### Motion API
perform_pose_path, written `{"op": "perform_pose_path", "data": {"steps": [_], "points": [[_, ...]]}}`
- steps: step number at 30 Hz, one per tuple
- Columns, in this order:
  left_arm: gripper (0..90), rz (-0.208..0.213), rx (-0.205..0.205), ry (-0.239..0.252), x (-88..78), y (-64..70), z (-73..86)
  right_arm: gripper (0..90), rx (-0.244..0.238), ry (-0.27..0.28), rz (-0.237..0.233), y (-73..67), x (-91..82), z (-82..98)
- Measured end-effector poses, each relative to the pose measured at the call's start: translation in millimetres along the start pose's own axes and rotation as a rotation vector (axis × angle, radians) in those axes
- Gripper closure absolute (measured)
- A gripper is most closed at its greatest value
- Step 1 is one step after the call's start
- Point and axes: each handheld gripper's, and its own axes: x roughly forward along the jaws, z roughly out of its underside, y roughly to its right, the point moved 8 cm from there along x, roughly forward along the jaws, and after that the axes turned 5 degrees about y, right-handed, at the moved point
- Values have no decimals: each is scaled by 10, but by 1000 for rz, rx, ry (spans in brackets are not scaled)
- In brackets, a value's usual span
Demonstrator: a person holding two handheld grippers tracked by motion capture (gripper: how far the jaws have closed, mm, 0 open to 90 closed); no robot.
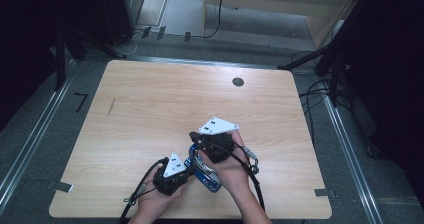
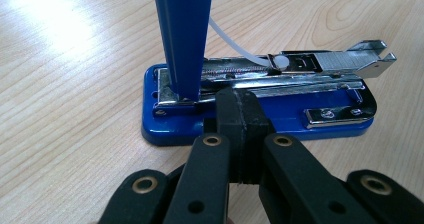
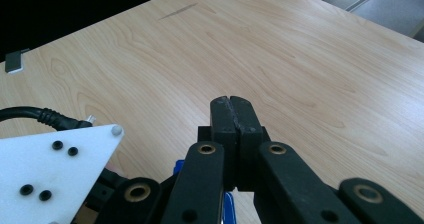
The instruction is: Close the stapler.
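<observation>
A blue stapler lies near the table's front edge between my two hands. In the left gripper view its blue top arm stands swung up, baring the metal staple magazine above the blue base. A thin white strip curves from the arm to the magazine. My left gripper is shut with nothing between its fingers, its tip against the stapler's near side. My right gripper is also shut and empty, lifted over the stapler and pointing toward the far left.
The wooden table has a round cable hole at the back right and a dark streak at the left. Tape marks sit at the front corners. Cables lie on the floor to the right.
</observation>
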Motion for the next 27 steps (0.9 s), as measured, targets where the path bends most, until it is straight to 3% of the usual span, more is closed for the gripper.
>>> {"op": "perform_pose_path", "data": {"steps": [8, 27], "points": [[900, -1, 0, 0, 0, 0, 0, 900, -15, -6, -15, -77, 31, 3], [900, -1, 0, 2, 0, 4, 0, 900, -9, 6, -7, -92, -149, 139]]}}
